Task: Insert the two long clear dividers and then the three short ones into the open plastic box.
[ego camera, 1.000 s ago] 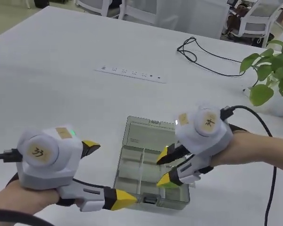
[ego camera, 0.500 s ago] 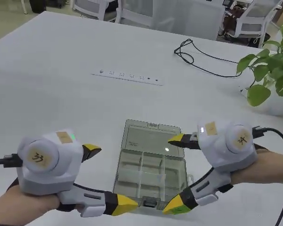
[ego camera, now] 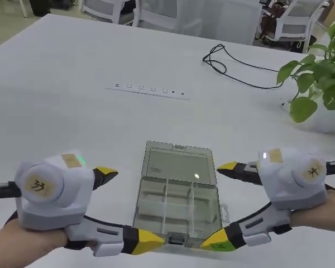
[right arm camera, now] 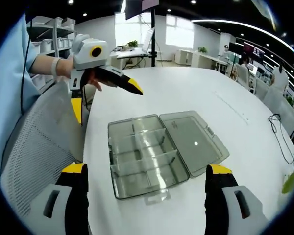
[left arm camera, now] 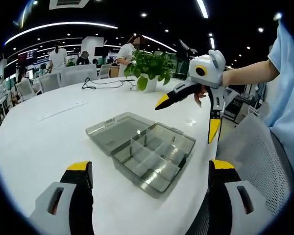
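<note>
While both grippers flank it, the open plastic box sits lower centre in the head view, on the white table. Its lid is folded back flat on the table, on the side toward the top of the frame.

- Inside the tray, clear dividers stand upright and split it into compartments. Both long runs and short cross pieces are seated. The exact count is hard to read through the clear plastic.
- Left gripper: lower left of the head view, just beside the box's left edge. The yellow-tipped jaws are spread wide with nothing between them. In its own view the box lies centre frame between the two jaw tips, not touched.
- Right gripper: lower right of the head view, just beside the box's right edge. The jaws are likewise spread wide and hold nothing. In its own view the box lies centre frame with the lid to the right.
- Each gripper shows in the other's view, raised above the table near the top of the frame. A light blue sleeve is at the right edge of the left gripper view.
- Further up the table in the head view: a white power strip at upper centre, a black cable looped at upper right, and a green plant at the right edge.
</note>
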Demonstrator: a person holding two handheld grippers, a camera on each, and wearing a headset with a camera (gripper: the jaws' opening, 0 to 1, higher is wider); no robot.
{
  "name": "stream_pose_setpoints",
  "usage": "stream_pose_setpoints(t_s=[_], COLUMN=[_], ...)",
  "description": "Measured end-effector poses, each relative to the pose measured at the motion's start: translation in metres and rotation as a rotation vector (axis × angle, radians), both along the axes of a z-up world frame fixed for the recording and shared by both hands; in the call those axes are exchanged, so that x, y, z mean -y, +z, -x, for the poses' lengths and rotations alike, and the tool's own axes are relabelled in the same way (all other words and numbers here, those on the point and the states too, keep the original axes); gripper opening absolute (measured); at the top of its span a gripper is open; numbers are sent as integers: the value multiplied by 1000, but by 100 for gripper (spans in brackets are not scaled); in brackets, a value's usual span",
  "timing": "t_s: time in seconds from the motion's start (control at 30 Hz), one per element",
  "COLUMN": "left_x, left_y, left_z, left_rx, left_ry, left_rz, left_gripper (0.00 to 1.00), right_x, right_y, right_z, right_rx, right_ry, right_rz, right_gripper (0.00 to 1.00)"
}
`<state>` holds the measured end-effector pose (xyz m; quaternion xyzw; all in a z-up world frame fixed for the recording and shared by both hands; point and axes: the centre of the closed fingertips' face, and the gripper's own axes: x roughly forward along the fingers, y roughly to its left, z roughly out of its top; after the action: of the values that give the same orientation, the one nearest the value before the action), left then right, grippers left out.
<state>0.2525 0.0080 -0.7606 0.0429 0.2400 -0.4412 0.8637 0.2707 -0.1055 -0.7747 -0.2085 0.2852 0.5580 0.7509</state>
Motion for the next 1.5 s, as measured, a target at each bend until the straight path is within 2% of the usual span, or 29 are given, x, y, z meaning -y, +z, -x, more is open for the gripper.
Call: stream_pose_setpoints(t_s=[0.07,0.33,0.53,0.57,0.63,0.73,0.8,0.97,1.1,1.2,1.23,1.4,1.47,1.5], left_x=[-2,-6,-6,-6,-6,-6,-7,-8,-9,-10,-10,-13,-14,-14], left_y=[1,1,0,0,0,1,1,2,2,1,1,2,3,2], left_z=[-1,1,3,3,3,2,2,2,3,4,4,3,4,4], left_rx=[2,10,12,11,12,15,16,20,15,13,13,15,15,14], left_ry=[2,13,15,15,13,15,15,22,28,27,29,39,40,42], left_rz=[6,14,17,19,18,20,17,22,25,21,21,20,20,18], left_gripper=[100,100,100,100,100,100,100,100,100,100,100,100,100,100], right_x=[9,52,89,95,108,121,131,143,153,163,168,175,177,178], right_y=[2,0,-8,-11,-15,-18,-24,-31,-38,-41,-44,-50,-53,-55], right_z=[-3,-4,-6,-4,-3,2,6,13,14,7,4,3,7,9], right_rx=[3,4,-1,-13,-6,-22,-32,-67,-70,-35,-22,-36,-68,-69], right_ry=[-31,-103,-130,-129,-138,-148,-144,-139,-116,-92,-79,-39,-23,-13], right_rz=[-11,23,90,97,144,171,211,243,296,360,396,437,453,463], right_gripper=[100,100,100,100,100,100,100,100,100,98,97,86,80,78])
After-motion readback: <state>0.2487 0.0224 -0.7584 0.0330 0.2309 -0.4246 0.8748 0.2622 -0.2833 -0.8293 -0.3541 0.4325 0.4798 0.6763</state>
